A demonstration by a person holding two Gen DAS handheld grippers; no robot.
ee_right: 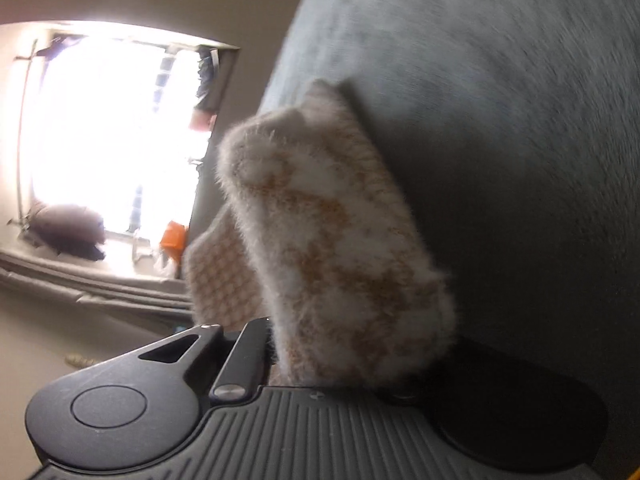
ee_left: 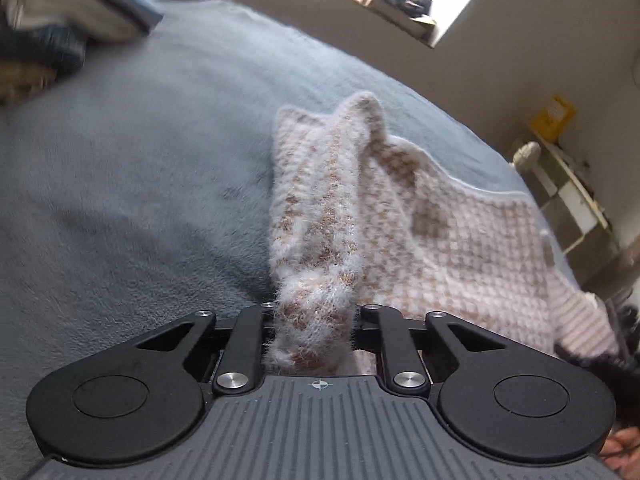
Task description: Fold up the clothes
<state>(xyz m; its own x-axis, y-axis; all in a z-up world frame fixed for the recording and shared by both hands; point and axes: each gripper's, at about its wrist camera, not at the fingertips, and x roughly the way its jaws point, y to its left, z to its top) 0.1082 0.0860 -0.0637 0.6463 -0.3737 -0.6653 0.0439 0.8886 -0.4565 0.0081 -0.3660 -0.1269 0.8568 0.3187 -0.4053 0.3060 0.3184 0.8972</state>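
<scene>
A fuzzy white-and-tan knitted sweater (ee_left: pixel 400 216) lies partly on a grey-blue blanket (ee_left: pixel 140 168). My left gripper (ee_left: pixel 314 320) is shut on a bunched fold of the sweater, which rises away from the jaws in a ridge. In the right wrist view the same sweater (ee_right: pixel 332 248) fills the middle and drapes over the right side of my right gripper (ee_right: pixel 320 356), which is shut on it. Both grippers' fingertips are hidden by the fluffy knit. The right view is tilted, with the blanket (ee_right: pixel 500 120) on the right.
A pile of other clothes (ee_left: pixel 60 20) sits at the blanket's far left. A bright window (ee_right: pixel 108 148) and a low sill with items lie beyond the bed. A shelf unit (ee_left: pixel 568 184) with a yellow object stands at the right wall. A hand (ee_left: pixel 624 448) shows at the lower right.
</scene>
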